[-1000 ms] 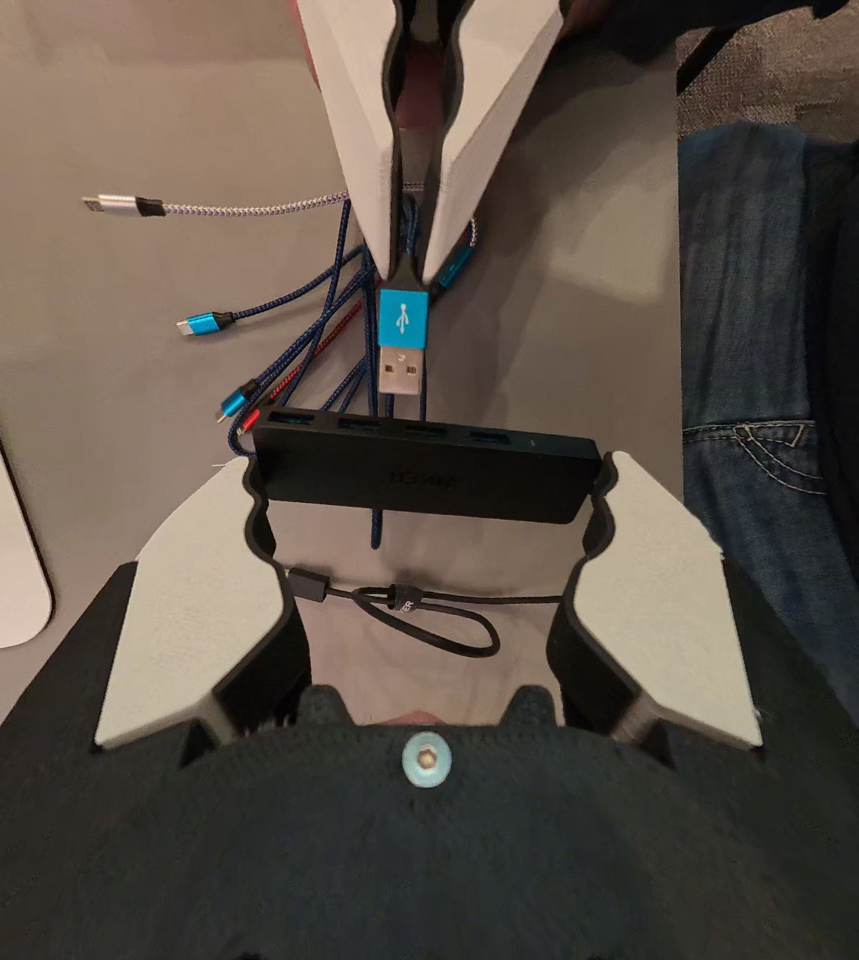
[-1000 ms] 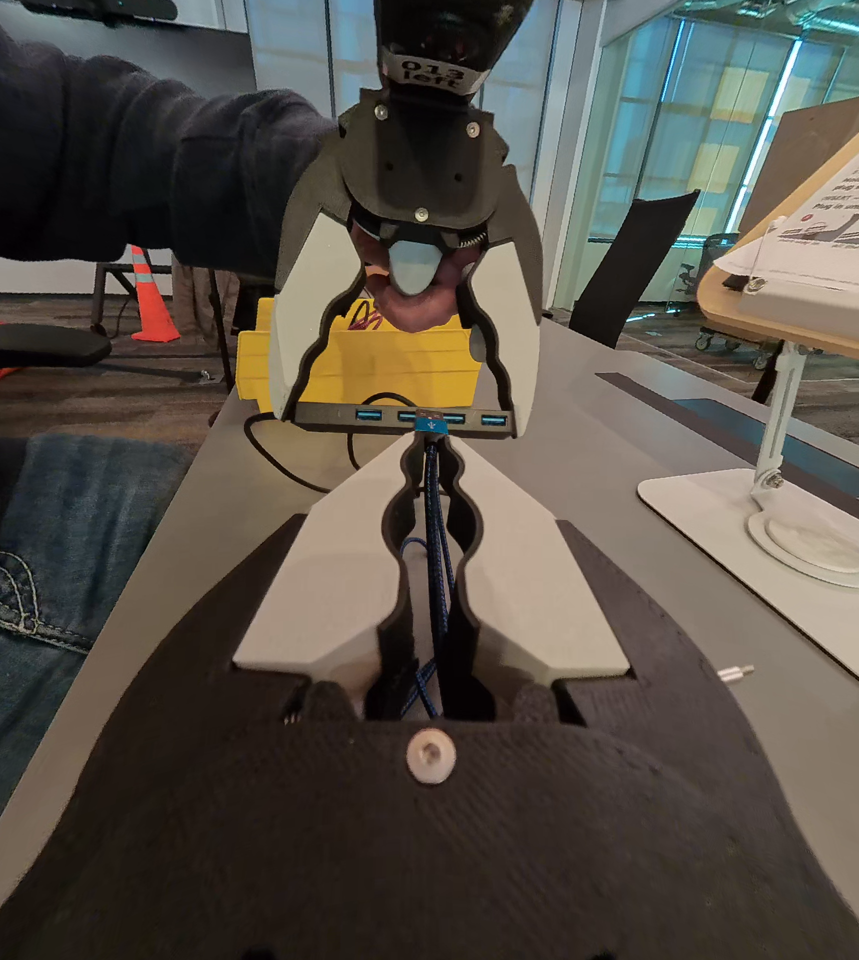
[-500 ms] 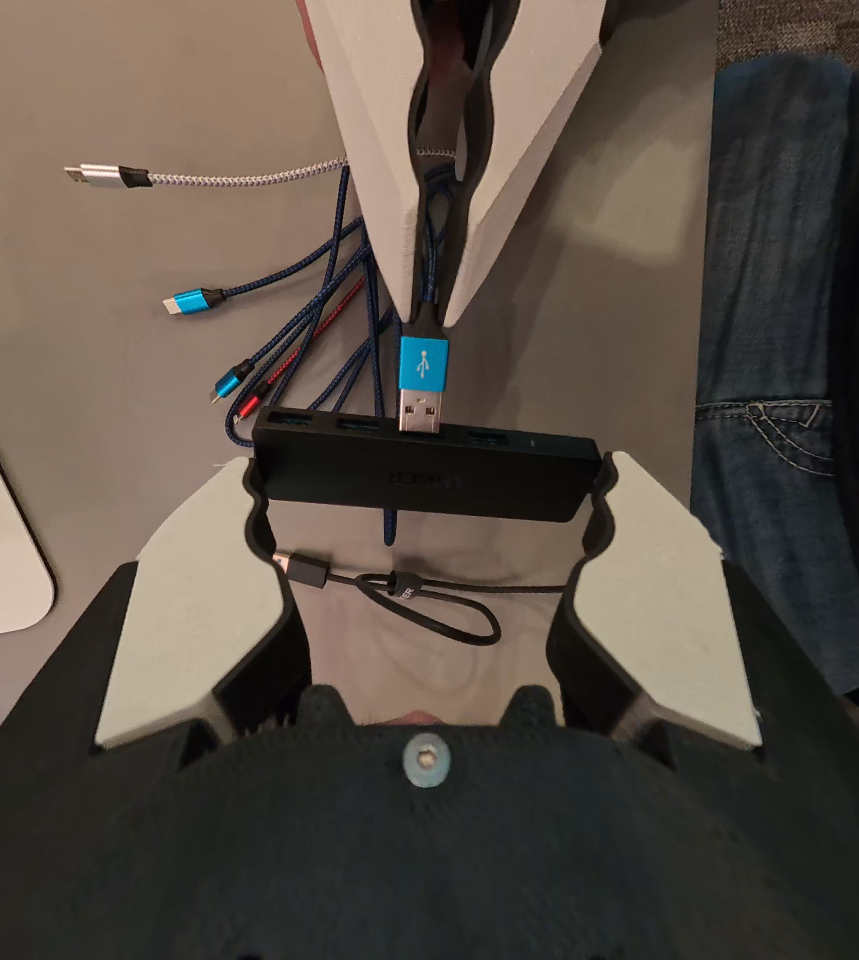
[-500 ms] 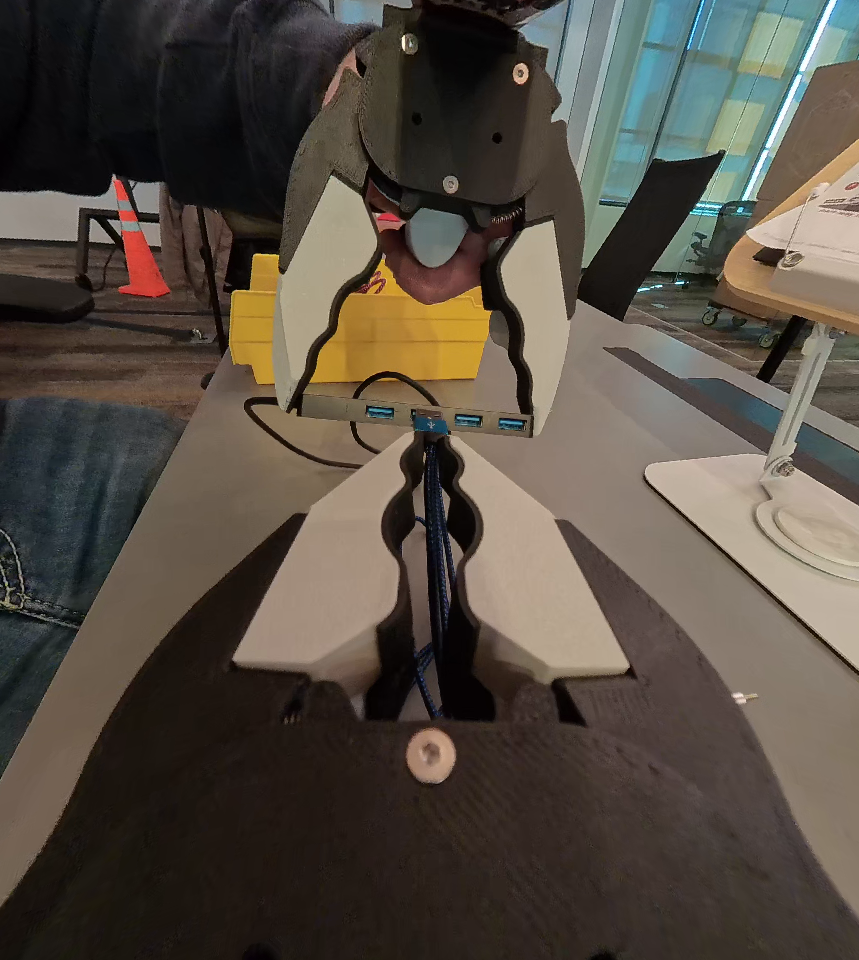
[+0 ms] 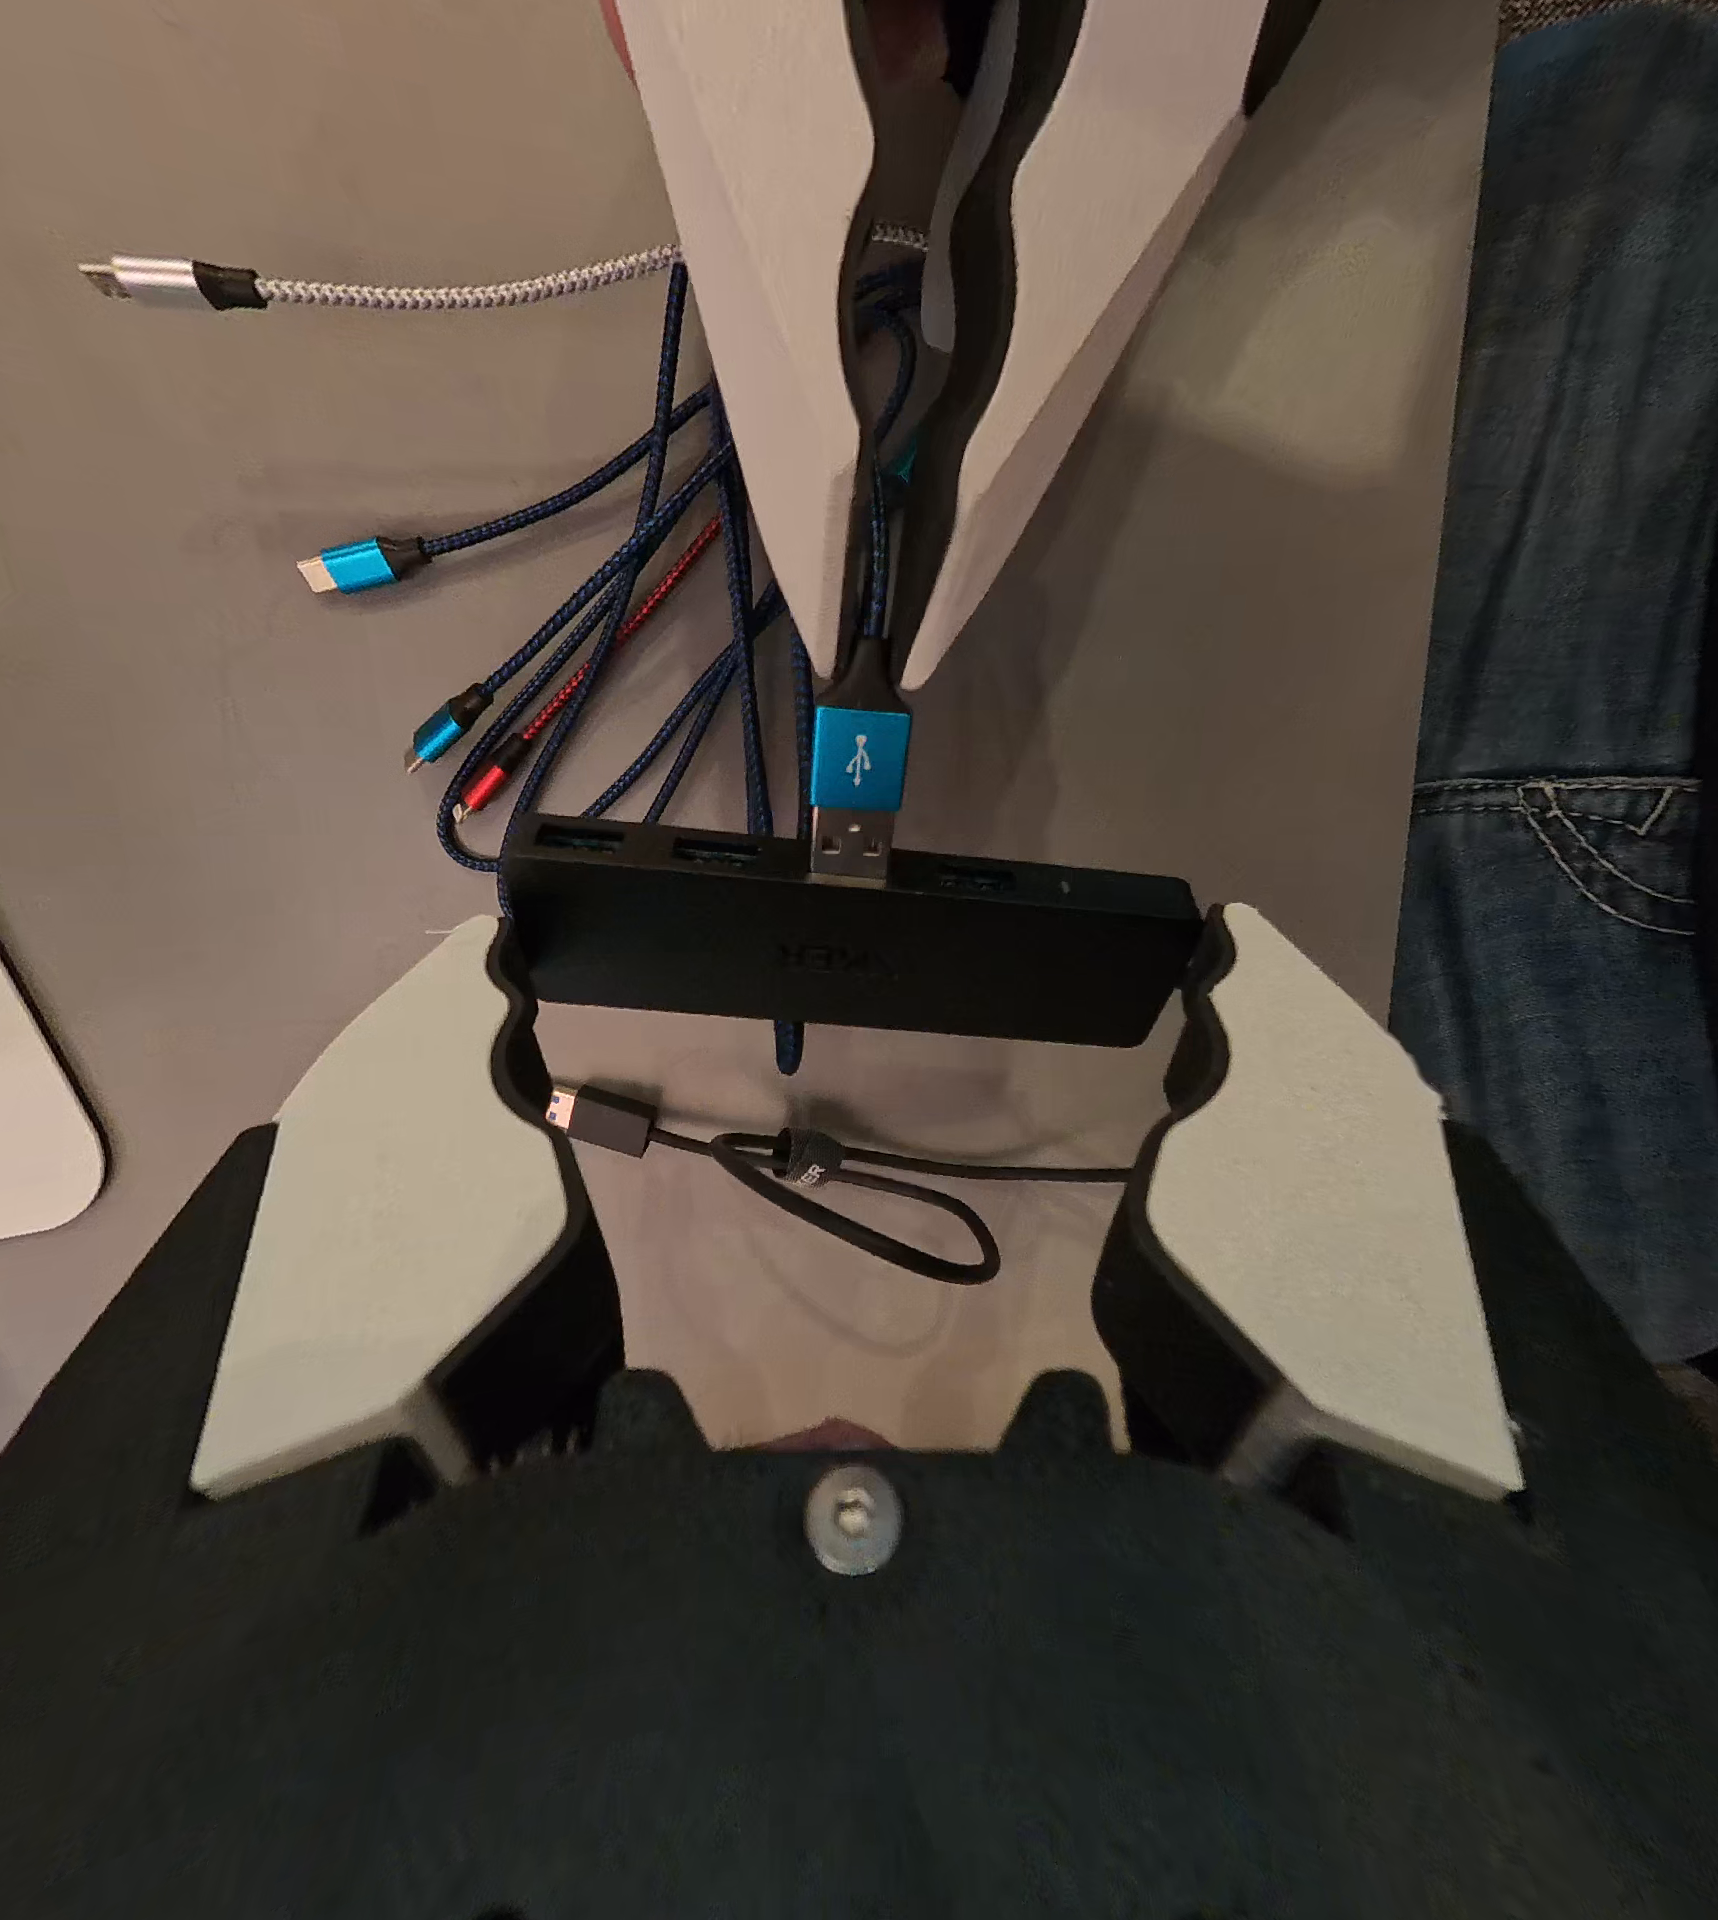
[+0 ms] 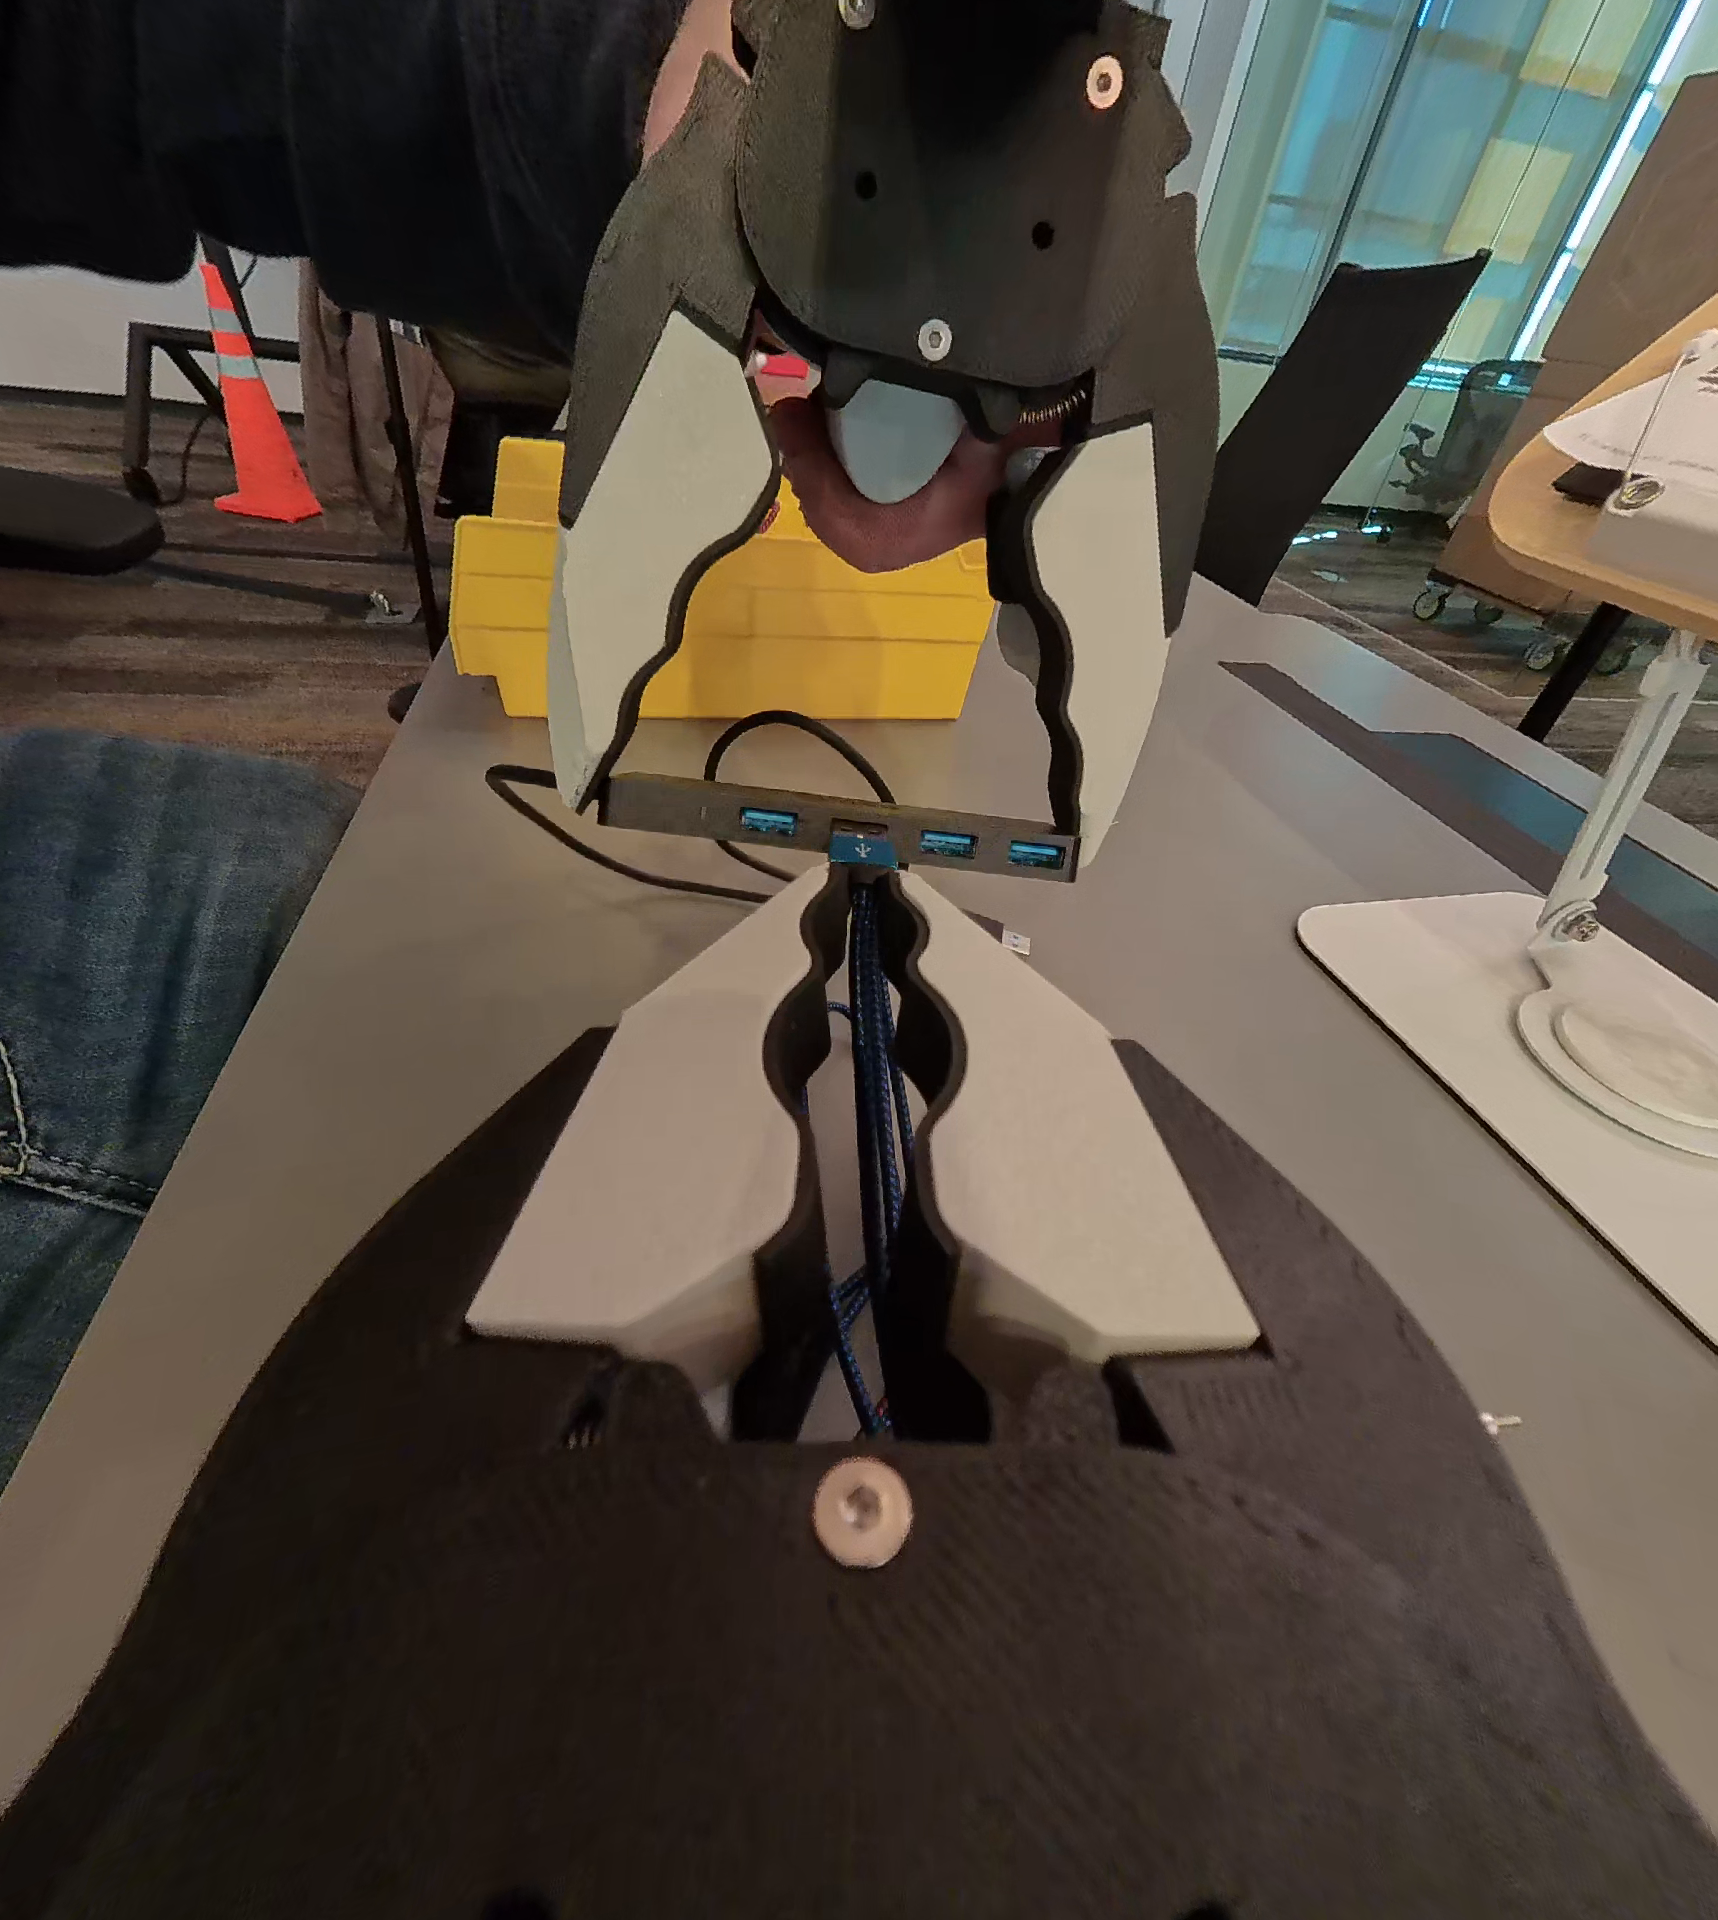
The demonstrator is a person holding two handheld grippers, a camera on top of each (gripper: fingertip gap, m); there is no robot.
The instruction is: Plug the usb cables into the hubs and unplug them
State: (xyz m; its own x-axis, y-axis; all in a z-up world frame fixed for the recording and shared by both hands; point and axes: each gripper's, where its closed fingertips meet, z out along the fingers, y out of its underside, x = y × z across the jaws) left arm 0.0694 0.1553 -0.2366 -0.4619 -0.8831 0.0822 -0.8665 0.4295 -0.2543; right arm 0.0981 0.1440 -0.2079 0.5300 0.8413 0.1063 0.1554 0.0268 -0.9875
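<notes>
Right gripper (image 6: 860,883): clamped on the blue USB plug (image 5: 860,764) just behind its shell, metal tip partly inside the hub's third port.
Left gripper (image 5: 855,961): closed across the ends of the black hub (image 5: 850,956), holding it above the grey bench (image 5: 211,436).
Risk: plug looks slightly tilted; pushing off-axis could jam it or twist the hub out of grip.
Loose cables (image 5: 564,623): fanned on the bench beyond; could snag.
Writing: embossed brand on hub, symbol on plug; not transcribed.
</notes>
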